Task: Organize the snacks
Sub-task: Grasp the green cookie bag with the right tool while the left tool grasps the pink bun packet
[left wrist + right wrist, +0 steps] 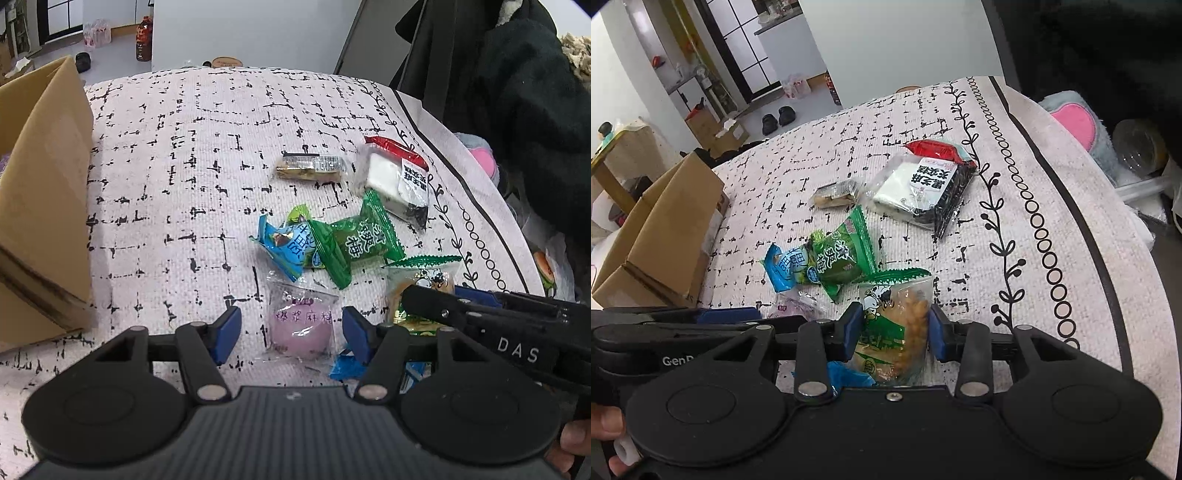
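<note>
left gripper (291,334): jaws are sitting about half open, straddling the pink mochi packet (300,326). Pads aren't touching it yet as far as I can see, so nothing's actually held.

right gripper (892,330): jaws are standing fairly narrow with the peanut snack bag (894,332) between them. The pads look like they're right against both sides of the bag, so I'm calling that a grip.

doing the step well: I'd say the left one needs to be coming straight down and closing on the plump middle of the mochi, not the crinkly wrapper edge, or it'll be slipping out. The two grippers are working right beside each other, so lifting one at a time is probably smarter.

rest of the pile: blue candy (286,245) and green plum candy (354,243) are overlapping; gold bar (312,168) and black sesame cake pack (397,177) are lying farther back, all on the patterned tablecloth (184,166).

cardboard box (44,192): sitting open at the left edge of the cloth, well apart from the snacks. Can't tell what's inside, the flap is hiding it.
</note>
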`<state>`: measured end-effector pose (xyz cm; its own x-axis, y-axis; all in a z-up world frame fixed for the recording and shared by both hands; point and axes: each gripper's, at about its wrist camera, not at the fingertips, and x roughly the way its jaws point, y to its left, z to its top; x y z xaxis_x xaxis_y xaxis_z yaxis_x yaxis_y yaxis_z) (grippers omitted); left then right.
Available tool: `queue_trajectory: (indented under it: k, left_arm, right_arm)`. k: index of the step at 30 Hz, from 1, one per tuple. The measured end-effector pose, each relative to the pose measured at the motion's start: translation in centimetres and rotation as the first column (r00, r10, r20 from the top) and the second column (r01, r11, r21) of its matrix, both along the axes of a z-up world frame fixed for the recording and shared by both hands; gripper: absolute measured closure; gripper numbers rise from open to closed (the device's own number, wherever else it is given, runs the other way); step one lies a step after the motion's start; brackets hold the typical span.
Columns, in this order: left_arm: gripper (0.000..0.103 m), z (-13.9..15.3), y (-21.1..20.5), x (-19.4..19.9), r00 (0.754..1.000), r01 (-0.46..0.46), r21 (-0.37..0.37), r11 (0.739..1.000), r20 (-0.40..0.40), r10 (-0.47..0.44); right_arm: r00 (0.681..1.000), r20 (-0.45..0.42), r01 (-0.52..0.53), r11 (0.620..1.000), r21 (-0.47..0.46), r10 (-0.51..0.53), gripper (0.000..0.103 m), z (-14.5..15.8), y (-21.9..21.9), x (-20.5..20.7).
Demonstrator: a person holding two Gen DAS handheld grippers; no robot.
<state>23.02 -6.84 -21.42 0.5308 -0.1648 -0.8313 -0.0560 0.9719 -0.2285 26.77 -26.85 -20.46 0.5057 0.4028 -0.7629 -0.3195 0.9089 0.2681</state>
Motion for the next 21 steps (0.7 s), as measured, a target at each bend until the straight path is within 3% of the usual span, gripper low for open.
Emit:
queue_trajectory:
  k: [2, 6, 11, 16, 21]
  left_arm:
    - [0.049, -0.2, -0.1, 0.1, 1.0, 0.004, 0.005, 1.0, 0.0, -0.004]
    - [0.069, -0.4, -0.5, 0.4, 0.999, 0.041, 0.022, 0.999, -0.016, -0.041]
    - [0.072, -0.1, 0.1, 0.1, 0.999, 0.033, 0.009, 0.999, -0.015, -0.033]
    - [0.073, 1.2, 1.3, -0.3, 1.0, 0.022, 0.003, 1.0, 0.021, -0.022]
    - [0.073, 3.3, 2.5, -0.5, 0.998, 0.009, 0.003, 1.0, 0.065, -0.009]
  right_arm:
    - [1.0, -0.004, 0.0, 1.0, -0.004, 0.0, 0.064, 0.0, 0.0, 0.1]
    - [1.0, 0.001, -0.01, 0.999, -0.037, 0.01, 0.064, 0.0, 0.6, 0.0]
    - [1.0, 0.003, -0.008, 0.999, -0.043, 0.008, 0.07, 0.5, 0.9, 0.1]
    - [1.0, 0.028, -0.003, 1.0, -0.022, 0.003, 0.081, 1.6, 1.4, 0.0]
    - [0.998, 0.06, -0.022, 1.0, -0.016, 0.023, 0.082, 2.7, 2.4, 0.0]
